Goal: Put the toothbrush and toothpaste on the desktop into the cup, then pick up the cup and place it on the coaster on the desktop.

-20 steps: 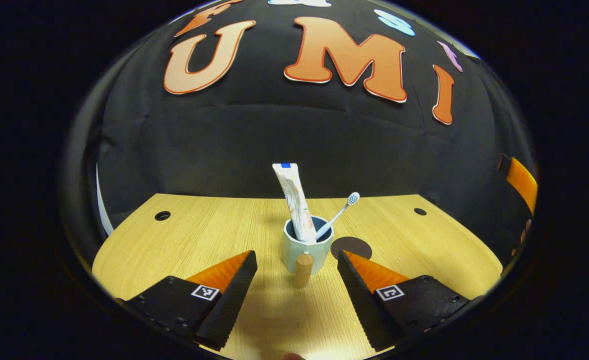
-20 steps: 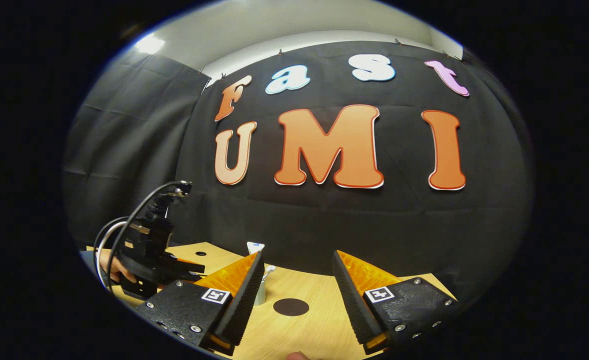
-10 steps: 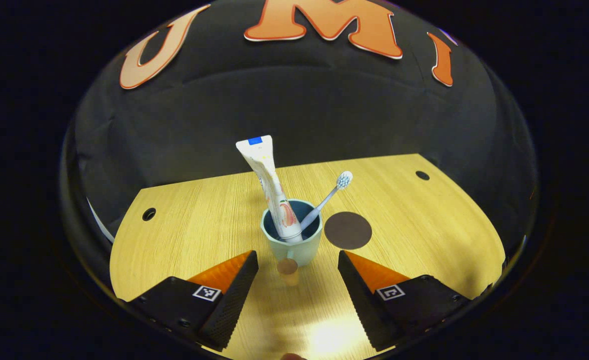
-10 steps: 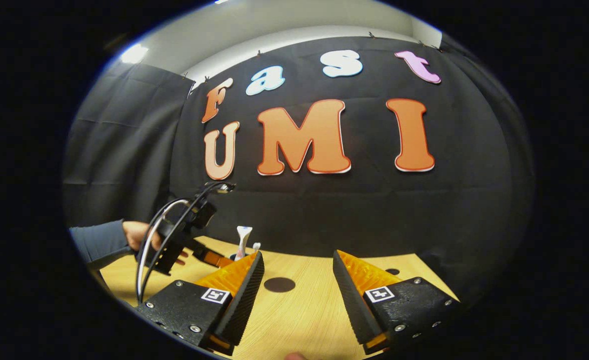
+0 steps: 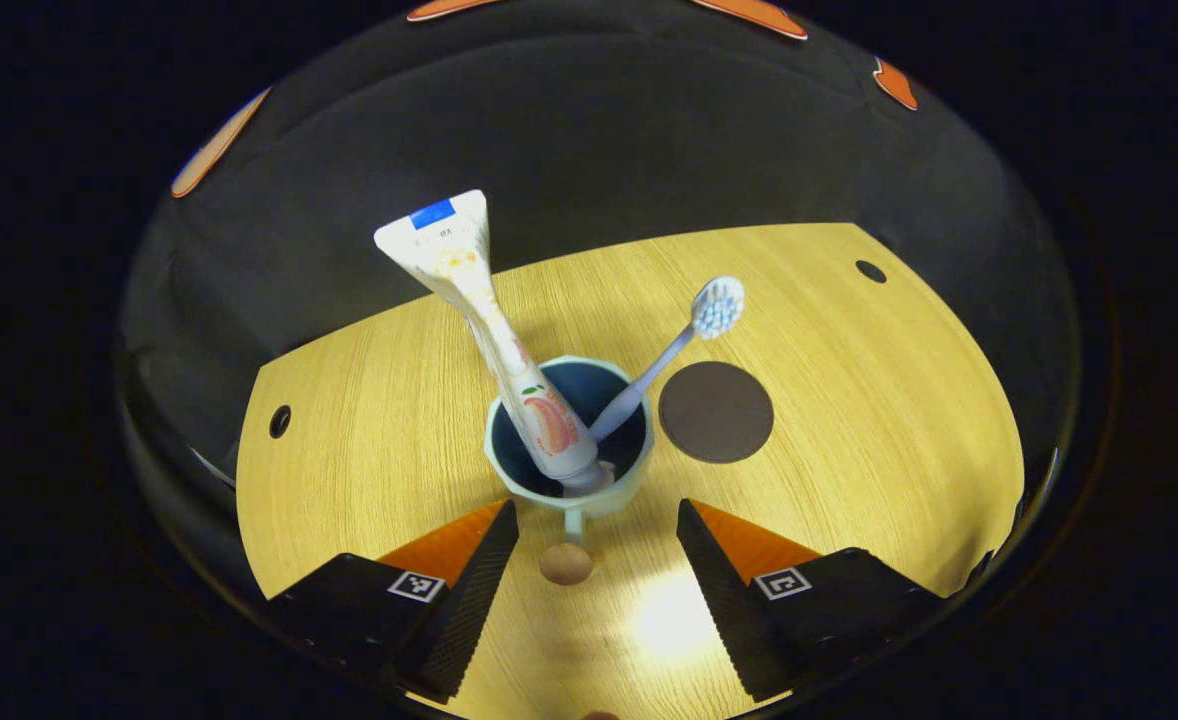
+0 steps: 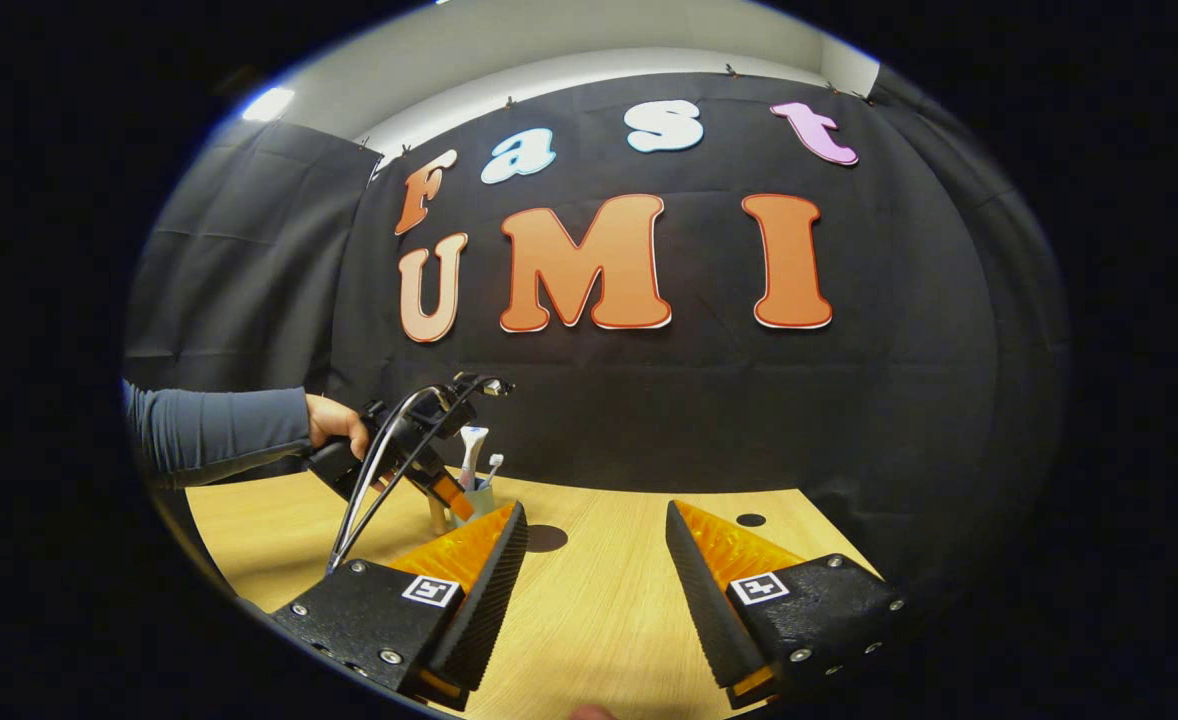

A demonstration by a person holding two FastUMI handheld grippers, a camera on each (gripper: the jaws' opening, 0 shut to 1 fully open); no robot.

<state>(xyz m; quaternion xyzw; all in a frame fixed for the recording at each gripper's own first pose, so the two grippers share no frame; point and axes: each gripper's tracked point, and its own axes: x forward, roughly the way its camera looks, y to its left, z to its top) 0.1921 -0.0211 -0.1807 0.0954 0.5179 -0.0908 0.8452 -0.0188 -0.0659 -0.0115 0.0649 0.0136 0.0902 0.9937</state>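
A pale green cup [image 5: 509,478] with a wooden handle [image 5: 566,563] stands on the wooden desktop [image 5: 849,400]. A toothpaste tube [image 5: 489,320] and a toothbrush [image 5: 674,350] lean out of it. The dark round coaster [image 5: 716,411] lies just right of the cup, bare. My left gripper [image 5: 594,560] is open and tilted down over the cup, its fingers on either side of the handle without touching it. In the right gripper view, the left gripper [image 6: 419,470], held by a hand [image 6: 334,425], hovers over the cup [image 6: 474,497]. My right gripper [image 6: 596,580] is open above the desk, holding nothing.
Small cable holes [image 5: 280,421] [image 5: 870,271] mark the desktop's far corners. The black cloth wall [image 6: 649,400] closes off the desk's back edge. A sleeved arm [image 6: 219,435] reaches in from the left in the right gripper view.
My left gripper has risen and pitched downward, closing in over the cup so the handle now lies between its fingers. The right gripper has drifted back slightly, staying open.
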